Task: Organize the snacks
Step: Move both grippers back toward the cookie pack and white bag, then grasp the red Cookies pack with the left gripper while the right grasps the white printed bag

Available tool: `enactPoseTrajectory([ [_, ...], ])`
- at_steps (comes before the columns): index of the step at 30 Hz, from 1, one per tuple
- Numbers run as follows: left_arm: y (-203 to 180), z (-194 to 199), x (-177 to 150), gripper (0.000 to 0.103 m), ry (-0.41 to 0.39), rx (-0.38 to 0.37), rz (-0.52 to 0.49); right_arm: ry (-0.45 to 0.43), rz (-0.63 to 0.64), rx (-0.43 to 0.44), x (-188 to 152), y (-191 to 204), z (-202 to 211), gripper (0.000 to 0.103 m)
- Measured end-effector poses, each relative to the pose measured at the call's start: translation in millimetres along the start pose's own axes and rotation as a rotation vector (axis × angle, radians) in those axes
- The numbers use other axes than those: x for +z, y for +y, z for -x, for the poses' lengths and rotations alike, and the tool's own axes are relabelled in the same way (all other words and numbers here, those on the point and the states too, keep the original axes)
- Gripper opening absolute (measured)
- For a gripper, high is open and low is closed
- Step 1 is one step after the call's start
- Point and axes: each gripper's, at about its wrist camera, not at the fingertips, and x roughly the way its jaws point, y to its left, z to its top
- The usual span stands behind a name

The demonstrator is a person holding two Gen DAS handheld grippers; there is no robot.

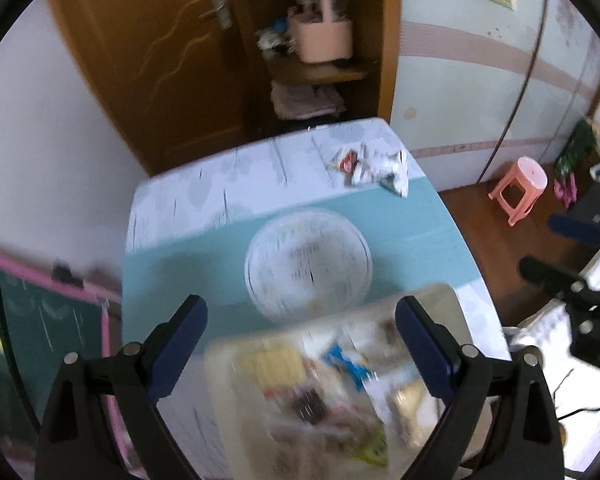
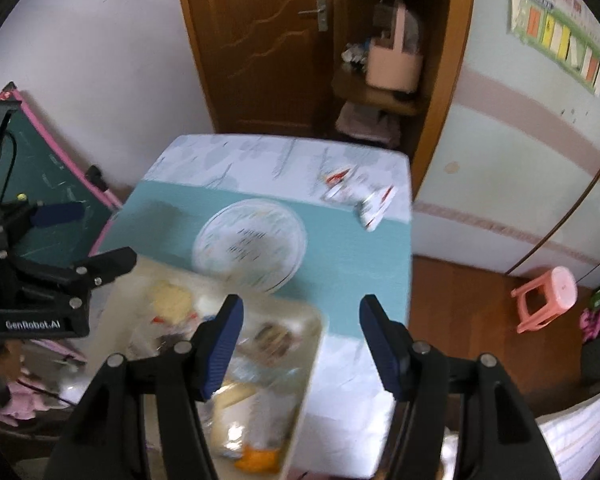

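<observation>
Snacks in the shallow cream rectangular tray (image 1: 440, 300) look light, crinkly and slippery; grip wrapper edges. Left gripper (image 1: 300, 340) and right gripper (image 2: 300, 340) fingers stand apart, empty.

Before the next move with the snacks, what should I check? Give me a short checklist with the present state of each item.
1. Left gripper open, nothing between the pads: ok.
2. Right gripper open, holding nothing: ok.
3. Plate free of snacks: ok.
4. Tray of snacks sits fully on the table: cannot tell, blurred.
5. Loose packets at the far corner lie clear of the table edge: not ok.
</observation>
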Motion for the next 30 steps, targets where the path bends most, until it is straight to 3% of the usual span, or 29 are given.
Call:
enactPoseTrajectory([
  [7, -1.3, -44.2, 99.0, 0.095, -0.025, -0.016, -0.098, -0.031, -0.011, -0.096, 69.7, -42.4, -20.3, 0.061],
  [14, -12.7, -134.5, 184.1, 0.095, -0.005, -0.066, -0.206, -0.016, 0.01, -0.117, 122.9, -76.4, -99.6, 0.063],
  [18, -28.4, -193.6, 198.5, 0.095, 0.02, -0.051, -0.292, 0.039, 0.072, -0.114, 129.7, -85.2, -173.3, 0.063],
  [23, -41.6, -265.3, 201.7, 0.095, 0.09, -0.097, -0.353, 0.129, 0.08, -0.066, 120.0, -91.3, -252.1, 0.063],
  [30, -42.5, -329.2, 202.4, 0.095, 0.191, -0.203, -0.305, 0.186, 0.179, -0.049, 100.3, -75.7, -319.0, 0.064],
])
